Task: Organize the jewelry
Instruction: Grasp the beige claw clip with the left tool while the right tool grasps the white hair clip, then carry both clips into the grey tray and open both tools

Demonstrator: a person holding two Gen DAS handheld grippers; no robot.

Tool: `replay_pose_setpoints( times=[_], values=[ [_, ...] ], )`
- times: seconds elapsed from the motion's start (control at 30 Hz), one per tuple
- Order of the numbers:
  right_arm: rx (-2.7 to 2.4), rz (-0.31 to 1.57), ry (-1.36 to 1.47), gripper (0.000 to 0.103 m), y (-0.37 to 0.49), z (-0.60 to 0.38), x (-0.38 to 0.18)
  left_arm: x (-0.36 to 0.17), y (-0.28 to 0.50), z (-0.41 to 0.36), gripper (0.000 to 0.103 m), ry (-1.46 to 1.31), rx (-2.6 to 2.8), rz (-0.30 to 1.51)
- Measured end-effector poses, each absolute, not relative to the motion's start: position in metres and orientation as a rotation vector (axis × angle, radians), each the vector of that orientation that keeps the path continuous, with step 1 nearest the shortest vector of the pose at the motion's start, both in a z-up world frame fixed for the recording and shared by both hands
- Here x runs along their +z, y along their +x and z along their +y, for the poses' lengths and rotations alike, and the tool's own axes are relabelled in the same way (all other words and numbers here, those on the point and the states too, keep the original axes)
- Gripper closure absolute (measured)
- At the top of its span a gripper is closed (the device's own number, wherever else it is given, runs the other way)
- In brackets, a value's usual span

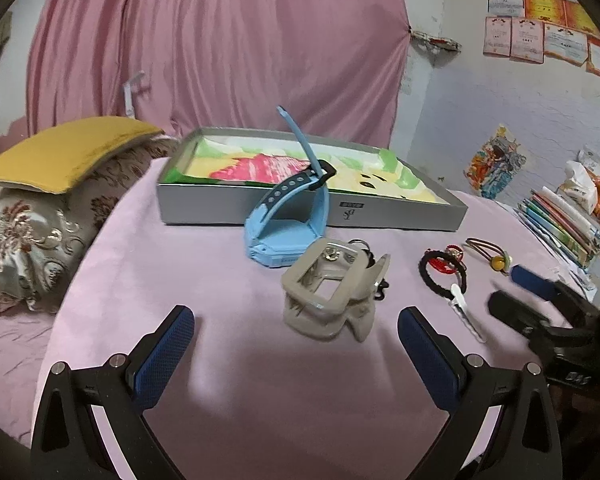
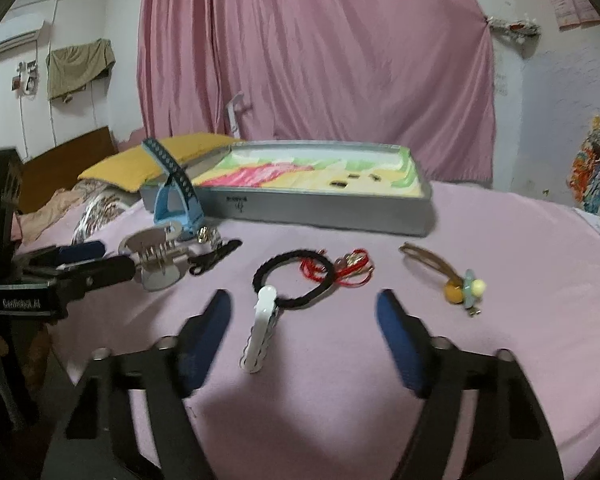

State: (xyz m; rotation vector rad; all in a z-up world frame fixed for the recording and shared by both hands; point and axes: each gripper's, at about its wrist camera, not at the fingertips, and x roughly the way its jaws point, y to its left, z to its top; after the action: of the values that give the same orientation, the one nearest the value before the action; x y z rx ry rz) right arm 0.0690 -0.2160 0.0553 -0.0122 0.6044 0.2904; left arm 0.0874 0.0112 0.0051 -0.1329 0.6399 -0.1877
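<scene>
Jewelry lies on a pink cloth. A beige claw hair clip [image 1: 332,296] sits just ahead of my open, empty left gripper [image 1: 296,334]; it also shows in the right wrist view [image 2: 156,260]. A blue watch [image 1: 278,224] stands behind it, in front of the grey tray [image 1: 204,210]. My right gripper [image 2: 304,312] is open and empty, with a white hair clip [image 2: 260,332] between its fingers. A black hair tie [image 2: 294,276], a red string bracelet [image 2: 348,268] and a brown hair tie with beads [image 2: 456,280] lie beyond it.
The grey tray [image 2: 320,208] has a colourful lining and small dark items inside. A small black clip [image 2: 216,258] lies next to the claw clip. A yellow pillow [image 1: 68,152] sits at the left, books [image 1: 560,224] at the right. A pink curtain hangs behind.
</scene>
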Motion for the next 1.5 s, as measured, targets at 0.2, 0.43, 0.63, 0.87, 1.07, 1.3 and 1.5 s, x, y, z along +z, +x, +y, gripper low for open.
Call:
replay_pose_setpoints(
  times=[0.2, 0.43, 0.63, 0.87, 1.07, 1.3, 1.5],
  values=[
    [0.351, 0.675, -0.017, 0.059, 0.076, -0.205, 0.048, 0.006, 0.106, 0.005, 0.015, -0.151, -0.231, 0.721],
    [0.376, 0.708, -0.043, 0.064, 0.081, -0.193, 0.046, 0.013, 0.125, -0.003, 0.025, -0.119, -0.252, 0.770],
    [0.372, 0.710, -0.048, 0.076, 0.082, -0.192, 0.047, 0.012, 0.134, -0.008, 0.044, -0.102, -0.268, 0.811],
    [0.371, 0.695, -0.068, 0.092, 0.079, -0.191, 0.045, 0.011, 0.132, -0.011, 0.051, -0.114, -0.274, 0.810],
    [0.415, 0.680, -0.020, 0.093, 0.072, -0.200, 0.046, 0.009, 0.119, -0.011, 0.051, -0.121, -0.274, 0.783],
    [0.426, 0.603, -0.008, 0.093, 0.060, -0.206, 0.057, 0.007, 0.101, -0.009, 0.051, -0.167, -0.318, 0.716],
    [0.426, 0.495, 0.002, 0.093, 0.057, -0.211, 0.079, 0.023, 0.093, -0.004, 0.051, -0.192, -0.313, 0.606]
  ],
)
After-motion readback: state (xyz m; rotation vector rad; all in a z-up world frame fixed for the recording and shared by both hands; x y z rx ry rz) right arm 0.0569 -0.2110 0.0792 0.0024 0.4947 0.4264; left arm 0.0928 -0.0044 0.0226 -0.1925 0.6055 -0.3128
